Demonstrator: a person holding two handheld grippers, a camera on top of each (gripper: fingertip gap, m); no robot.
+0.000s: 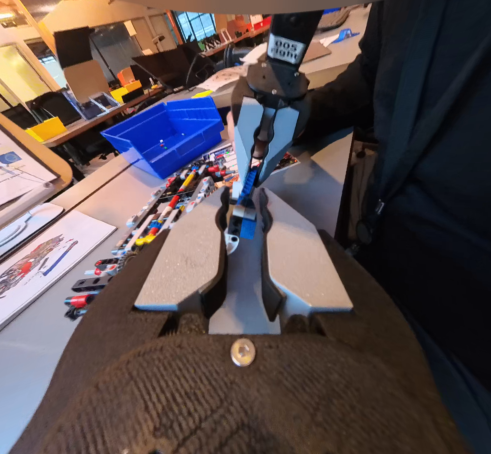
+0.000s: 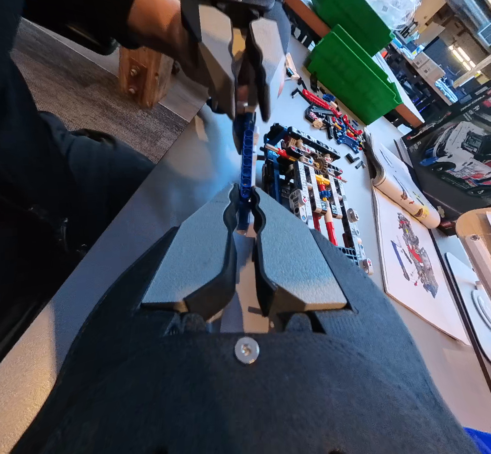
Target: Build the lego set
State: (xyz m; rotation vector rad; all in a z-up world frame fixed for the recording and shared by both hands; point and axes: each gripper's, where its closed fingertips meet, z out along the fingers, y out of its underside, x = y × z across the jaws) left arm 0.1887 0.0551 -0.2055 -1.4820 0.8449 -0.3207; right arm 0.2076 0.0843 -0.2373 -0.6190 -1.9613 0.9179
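Blue lego beam (image 2: 246, 165), long with a row of holes, is up in the air above the desk (image 2: 186, 165) edge, gripped at both ends. Right claw (image 2: 245, 211) is narrowed onto its near end; left claw (image 2: 245, 107) clamps the far end, where a small grey and black cluster looks attached, though blur makes that hard to confirm. In the left wrist view the left claw (image 1: 243, 214) pinches that blue/grey/black end, and the right claw (image 1: 251, 175) comes down from above onto the studded blue strip (image 1: 248, 180). Just beside the beam, on the desk, sits the partly built chassis (image 2: 313, 183): grey and black beams, red and yellow axles, a dark gear. Beyond it, loose parts (image 2: 334, 119) in red, blue and black. Open instruction booklet (image 2: 414, 252) lies right of the chassis, the set's box (image 2: 457, 159) past that. Green bins (image 2: 353, 69) along the far desk edge; a blue bin (image 1: 170, 135) on the other side.
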